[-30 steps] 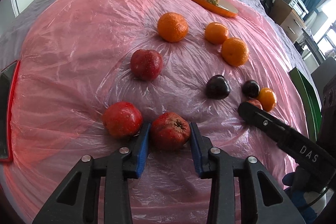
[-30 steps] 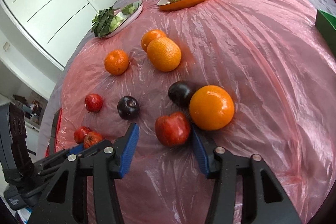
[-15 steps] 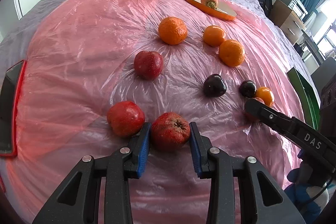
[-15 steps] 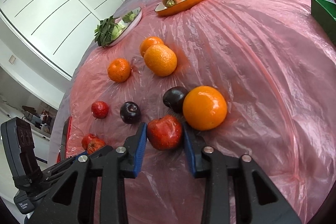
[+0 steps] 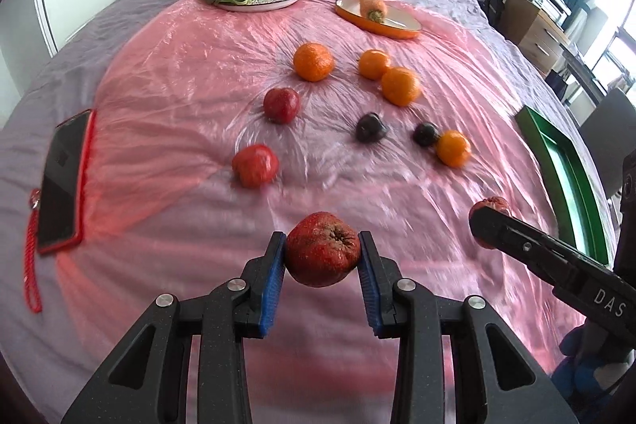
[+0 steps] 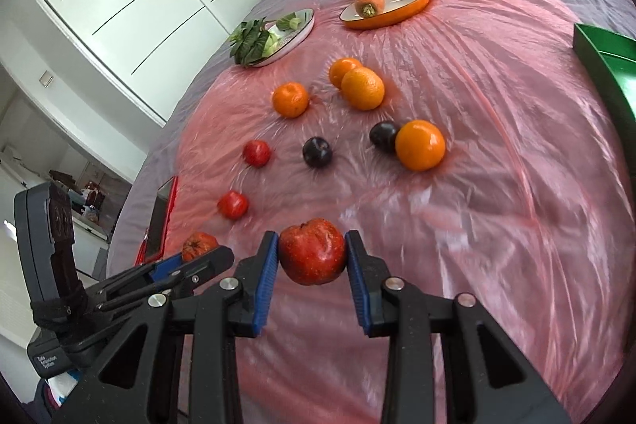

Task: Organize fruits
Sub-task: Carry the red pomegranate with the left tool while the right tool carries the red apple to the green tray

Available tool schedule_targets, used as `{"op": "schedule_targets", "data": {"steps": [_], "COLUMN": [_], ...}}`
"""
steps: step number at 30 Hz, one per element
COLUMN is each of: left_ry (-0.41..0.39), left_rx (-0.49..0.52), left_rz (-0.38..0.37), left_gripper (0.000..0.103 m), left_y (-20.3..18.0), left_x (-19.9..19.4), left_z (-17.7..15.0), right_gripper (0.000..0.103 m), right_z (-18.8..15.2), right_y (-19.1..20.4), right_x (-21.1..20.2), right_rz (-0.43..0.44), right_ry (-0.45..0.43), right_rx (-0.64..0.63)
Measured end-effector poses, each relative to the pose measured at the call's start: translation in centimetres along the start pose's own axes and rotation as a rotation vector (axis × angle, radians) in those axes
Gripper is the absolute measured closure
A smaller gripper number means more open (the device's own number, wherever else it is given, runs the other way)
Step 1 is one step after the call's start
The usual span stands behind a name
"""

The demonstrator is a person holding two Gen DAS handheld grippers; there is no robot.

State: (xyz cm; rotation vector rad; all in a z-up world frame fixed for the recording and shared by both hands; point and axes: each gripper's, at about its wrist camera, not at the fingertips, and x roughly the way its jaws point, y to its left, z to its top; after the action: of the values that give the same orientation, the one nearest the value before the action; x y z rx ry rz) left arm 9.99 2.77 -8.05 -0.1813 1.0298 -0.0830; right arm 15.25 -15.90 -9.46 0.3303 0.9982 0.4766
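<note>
Both grippers now carry 1 red fruit each, lifted off the pink sheet (image 5: 167,98). The left gripper (image 5: 322,257) clamps a wrinkled apple (image 5: 322,254) at lower centre; the right gripper (image 6: 312,256), its jaws just closed, pinches a smooth apple (image 6: 312,251) at lower centre. The green tray (image 6: 608,66), far right, seems the likely destination.

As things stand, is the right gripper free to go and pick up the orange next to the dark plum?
Probably not yet. The right gripper is shut on a red apple, so its jaws are full. The path to the orange beside the dark plum looks clear across the pink plastic sheet.
</note>
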Motion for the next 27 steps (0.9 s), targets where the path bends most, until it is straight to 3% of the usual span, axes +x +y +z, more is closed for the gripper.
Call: {"op": "schedule_targets", "data": {"steps": [7,14,27], "left_ry": [-0.010,-0.031,-0.003], "left_rx": [0.034,0.092,0.312], "left_rz": [-0.017,-0.079,-0.204], "left_gripper": [0.072,0.072,0.072], "left_y": [-1.7,-5.0,-16.8], "left_x": [-4.1,-8.6,-12.7], "left_z": [-2.6,-4.4,-7.0], "right_gripper": [0.070,0.070,0.070], "right_z": [-3.6,-6.8,-12.0], "right_y": [0.6,-1.3,-8.1], "right_x": [-4.6,-10.8,-22.6], "right_rz": [-0.029,-0.091,-0.193], "right_ry": [0.004,-0.040,-0.196], "right_rx": [-0.019,-0.001,0.128]}}
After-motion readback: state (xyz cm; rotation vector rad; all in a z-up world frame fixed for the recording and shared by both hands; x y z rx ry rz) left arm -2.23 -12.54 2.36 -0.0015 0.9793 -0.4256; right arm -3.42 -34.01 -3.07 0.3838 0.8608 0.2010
